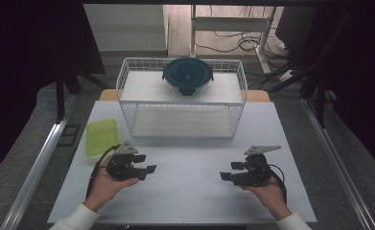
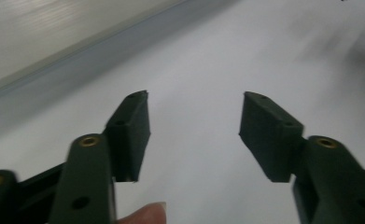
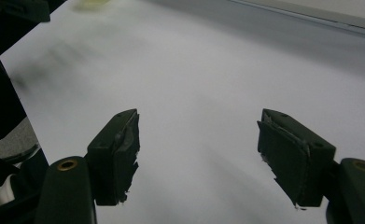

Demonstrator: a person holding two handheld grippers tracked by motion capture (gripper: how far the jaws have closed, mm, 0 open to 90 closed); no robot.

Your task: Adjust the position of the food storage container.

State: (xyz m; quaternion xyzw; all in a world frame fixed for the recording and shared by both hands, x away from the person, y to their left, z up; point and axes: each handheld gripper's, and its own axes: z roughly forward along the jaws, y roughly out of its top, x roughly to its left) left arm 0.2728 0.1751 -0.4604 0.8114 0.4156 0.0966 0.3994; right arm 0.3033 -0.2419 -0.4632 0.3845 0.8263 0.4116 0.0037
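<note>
Where gripper views show bare table (image 2: 208,56), high view adds wire basket (image 1: 181,103), lidded bowl (image 1: 188,75)

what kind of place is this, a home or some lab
Most likely a lab or recording setup, not a home: a bare white table with metal rails at its sides, dark curtains, cables on the floor behind, and staged props such as a wire rack.
</note>
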